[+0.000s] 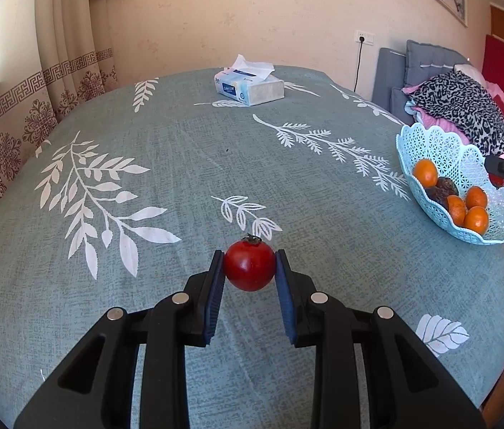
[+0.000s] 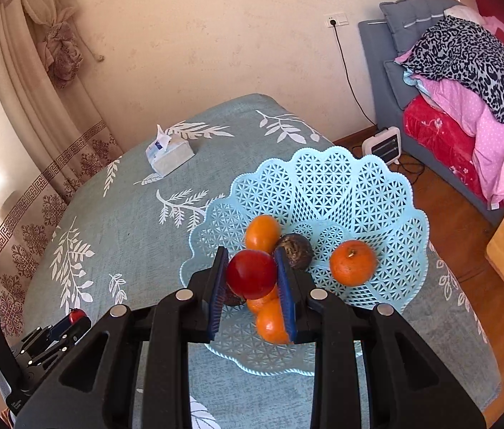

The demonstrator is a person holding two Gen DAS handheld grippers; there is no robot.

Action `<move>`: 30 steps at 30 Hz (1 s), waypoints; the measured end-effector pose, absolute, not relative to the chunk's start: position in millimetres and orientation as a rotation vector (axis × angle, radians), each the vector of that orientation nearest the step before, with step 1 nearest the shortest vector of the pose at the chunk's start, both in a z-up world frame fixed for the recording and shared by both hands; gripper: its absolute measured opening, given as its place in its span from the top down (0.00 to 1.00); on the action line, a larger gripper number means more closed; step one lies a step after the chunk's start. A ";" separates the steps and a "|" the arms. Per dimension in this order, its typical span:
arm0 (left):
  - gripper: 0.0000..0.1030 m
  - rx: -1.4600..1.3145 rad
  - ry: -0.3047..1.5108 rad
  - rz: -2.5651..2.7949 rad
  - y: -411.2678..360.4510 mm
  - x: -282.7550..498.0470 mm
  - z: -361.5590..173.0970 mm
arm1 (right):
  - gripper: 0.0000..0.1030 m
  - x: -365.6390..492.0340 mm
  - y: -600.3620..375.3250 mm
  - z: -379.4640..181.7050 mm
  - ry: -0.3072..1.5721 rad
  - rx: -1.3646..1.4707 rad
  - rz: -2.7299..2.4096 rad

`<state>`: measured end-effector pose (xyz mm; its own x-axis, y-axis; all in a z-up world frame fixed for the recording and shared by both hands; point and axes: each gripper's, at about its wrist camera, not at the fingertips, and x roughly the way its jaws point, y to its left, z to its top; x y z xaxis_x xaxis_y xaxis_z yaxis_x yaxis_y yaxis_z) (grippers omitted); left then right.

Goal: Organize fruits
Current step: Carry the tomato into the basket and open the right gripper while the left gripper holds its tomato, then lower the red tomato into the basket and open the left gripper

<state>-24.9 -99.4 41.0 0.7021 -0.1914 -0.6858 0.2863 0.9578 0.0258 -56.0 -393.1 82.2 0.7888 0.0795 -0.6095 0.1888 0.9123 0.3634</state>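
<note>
I have 2 red fruits in hand. My left tool [image 1: 250,268] is clamped shut on a red fruit [image 1: 249,267], stem end up, its pads pressing both sides, and it hangs over bare table [image 1: 180,178], well apart from the basket [image 1: 441,150] at the table's right edge. My right tool [image 2: 252,275] is closed the same way on a second red fruit [image 2: 251,273] and hovers over the near half of the basket, above the oranges [image 2: 353,262] and a dark brown fruit [image 2: 296,250] already lying there.

Risks as I judge them:
- Both fruits are round and smooth, gripped only at the pad tips; any jolt could squeeze 1 out forward.
- If I let go from this height on the right, the fruit may strike the orange pile, bounce off the shallow scalloped rim and roll onto the floor, since the basket sits close to the table edge.
- Lowering too far could drive my fingers into the pile or nudge the light plastic basket toward that edge.
- Bringing the left tool over next, the 2 tools could collide above the basket.
</note>
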 end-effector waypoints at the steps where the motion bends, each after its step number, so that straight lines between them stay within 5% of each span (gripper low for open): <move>1: 0.72 0.139 0.747 -0.271 -102.2 -25.1 41.6 | 0.73 -56.2 -397.8 79.8 0.667 0.438 -0.067; 6: 0.72 0.162 0.751 -0.299 -118.9 -28.0 44.7 | 0.73 -58.1 -413.6 69.2 0.690 0.486 -0.066; 10: 0.72 0.177 0.749 -0.319 -131.6 -28.8 49.4 | 0.59 -60.6 -423.6 66.3 0.684 0.539 -0.063; 15: 0.72 0.187 0.736 -0.344 -146.2 -29.6 58.2 | 0.57 -69.5 -433.6 70.2 0.648 0.556 -0.080; 30: 0.72 0.233 0.709 -0.480 -218.3 -28.3 77.1 | 0.25 -96.0 -448.8 81.2 0.518 0.465 -0.253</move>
<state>-28.3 -218.3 77.1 0.6571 -0.3422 -0.6716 0.4969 0.8666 0.0446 -96.0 -448.8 81.2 0.8416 -0.1152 -0.5276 0.3451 0.8662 0.3615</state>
